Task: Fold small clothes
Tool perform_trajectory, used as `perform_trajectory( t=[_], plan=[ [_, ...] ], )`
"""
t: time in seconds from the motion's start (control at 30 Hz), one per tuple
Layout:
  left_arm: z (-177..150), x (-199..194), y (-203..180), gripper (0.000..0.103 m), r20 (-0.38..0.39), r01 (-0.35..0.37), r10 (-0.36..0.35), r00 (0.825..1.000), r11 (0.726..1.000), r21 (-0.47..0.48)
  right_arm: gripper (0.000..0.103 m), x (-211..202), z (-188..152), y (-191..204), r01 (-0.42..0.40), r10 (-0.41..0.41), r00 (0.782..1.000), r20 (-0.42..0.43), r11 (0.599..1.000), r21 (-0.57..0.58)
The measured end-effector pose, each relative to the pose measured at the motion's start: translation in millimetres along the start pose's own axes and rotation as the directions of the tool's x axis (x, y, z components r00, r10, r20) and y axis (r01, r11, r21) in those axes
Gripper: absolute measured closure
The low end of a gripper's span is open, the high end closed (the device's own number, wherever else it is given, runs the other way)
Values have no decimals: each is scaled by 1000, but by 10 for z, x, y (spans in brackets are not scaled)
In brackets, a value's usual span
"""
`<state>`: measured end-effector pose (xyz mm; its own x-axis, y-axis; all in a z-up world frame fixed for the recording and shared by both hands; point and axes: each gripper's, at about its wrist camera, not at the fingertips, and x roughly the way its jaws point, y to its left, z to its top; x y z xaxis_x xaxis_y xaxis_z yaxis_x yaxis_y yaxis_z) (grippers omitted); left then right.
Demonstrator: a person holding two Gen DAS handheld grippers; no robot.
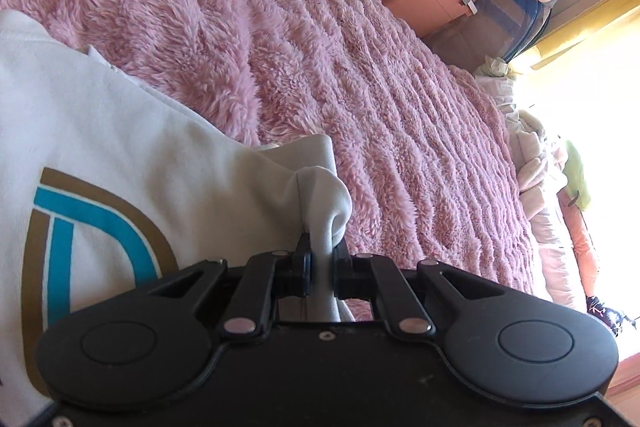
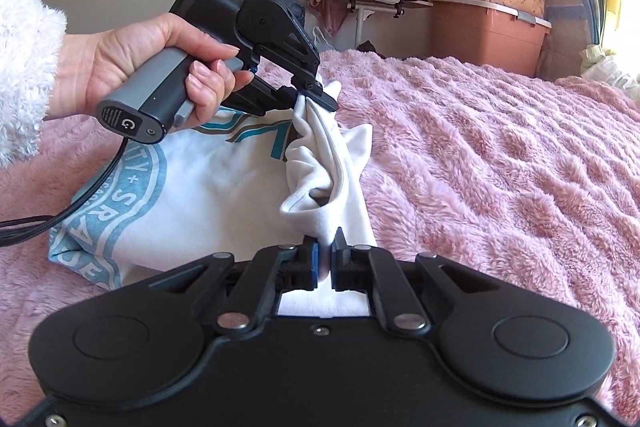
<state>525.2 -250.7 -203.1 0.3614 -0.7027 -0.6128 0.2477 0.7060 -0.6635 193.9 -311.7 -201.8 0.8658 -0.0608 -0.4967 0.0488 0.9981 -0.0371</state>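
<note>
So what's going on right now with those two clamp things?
Both hand-held grippers, left and right, shut on white T-shirt. Shirt part-lifted off pink blanket. Nothing in the way.

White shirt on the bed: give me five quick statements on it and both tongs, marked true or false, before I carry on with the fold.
1. The left tongs are shut on a bunch of the white shirt. True.
2. The right tongs hang open above the shirt. False: they are shut on its fabric.
3. The shirt lies on a pink fluffy blanket. True.
4. The shirt is plain, with no print. False: it carries teal lettering and a teal and brown design.
5. The hand holding the left tongs wears a dark glove. False: it is bare, with a white fluffy sleeve.
</note>
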Motion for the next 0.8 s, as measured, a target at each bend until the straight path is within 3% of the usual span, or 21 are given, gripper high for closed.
perform_trajectory(
  t=[0.17,0.27,0.3,0.4,0.5,0.53,0.6,0.7,0.8],
  plan=[
    [-64,170,-58,91,-13,-35,36,999,999,35,98,104,-136,-161,-10,16,998,-61,995,98],
    [-75,208,-154,78,-11,-47,48,999,997,68,97,135,-199,-235,-26,38,996,-81,990,137],
    [-66,207,-204,70,-13,-51,52,999,996,72,96,141,-215,-251,-28,41,995,-87,989,148],
    [-42,68,-404,68,-1,-26,26,1000,990,136,88,126,-237,-304,-33,51,994,-94,983,179],
    [-62,-292,-575,65,27,15,-21,999,977,214,84,34,-220,-330,-38,55,994,-97,985,168],
    [-96,-454,-605,64,38,28,-38,999,970,243,75,-18,-208,-332,-35,50,995,-91,988,154],
    [-215,-828,-601,63,64,30,-51,997,955,295,69,-121,-183,-330,-9,18,997,-76,994,113],
    [-509,-1423,-459,60,108,-14,-26,994,936,353,68,-249,-120,-340,2,-1,999,-39,999,47],
    [-860,-1931,-197,59,171,-97,35,985,925,367,68,-254,-32,-376,-43,44,999,-26,998,37]
  ],
)
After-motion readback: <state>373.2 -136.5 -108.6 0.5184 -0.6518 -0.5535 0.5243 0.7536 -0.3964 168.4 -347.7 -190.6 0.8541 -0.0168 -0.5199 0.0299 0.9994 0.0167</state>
